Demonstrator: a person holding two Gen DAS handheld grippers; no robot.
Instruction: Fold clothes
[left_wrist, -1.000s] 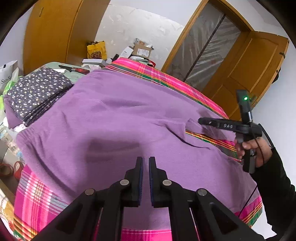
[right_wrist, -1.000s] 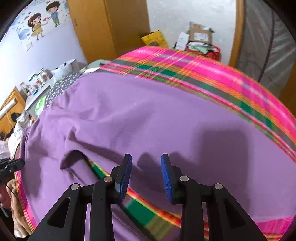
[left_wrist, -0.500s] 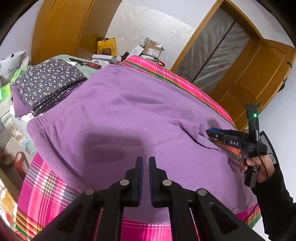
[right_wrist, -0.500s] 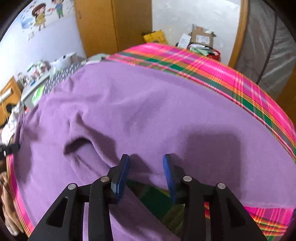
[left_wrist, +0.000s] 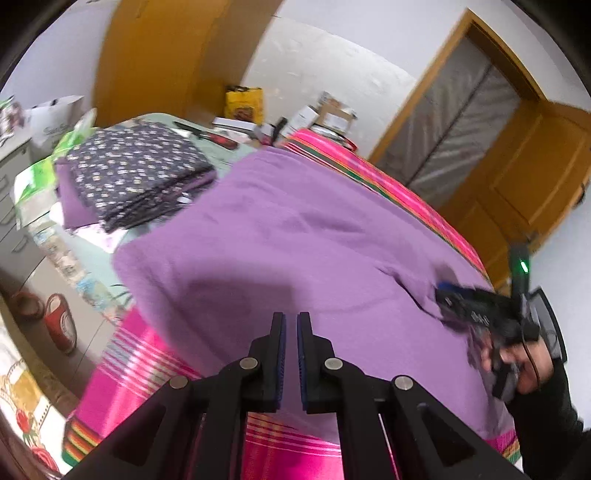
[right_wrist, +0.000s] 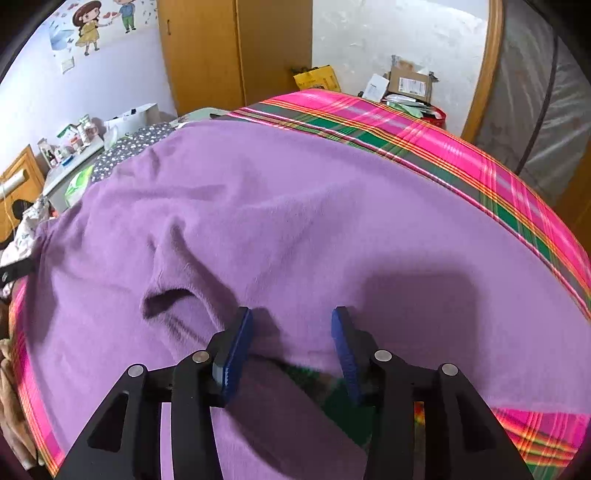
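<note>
While right gripper (right_wrist: 291, 334) jaws open, purple garment (right_wrist: 295, 221) seemingly lies unheld.

No text can be read with certainty: faint lettering (possibly beginning "San") is seen on the white paper bag (left_wrist: 55, 120), blurred beyond a sure reading.

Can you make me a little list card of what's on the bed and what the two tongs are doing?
Big cloth: purple garment, spread out, wrinkled
Under it: pink plaid blanket
Folded pile: dotted dark clothes, beside the purple garment
Left tongs: shut, empty, over the garment's near edge
Right tongs: jaws opening, at a garment edge where the plaid shows
Held: nothing yet
</note>
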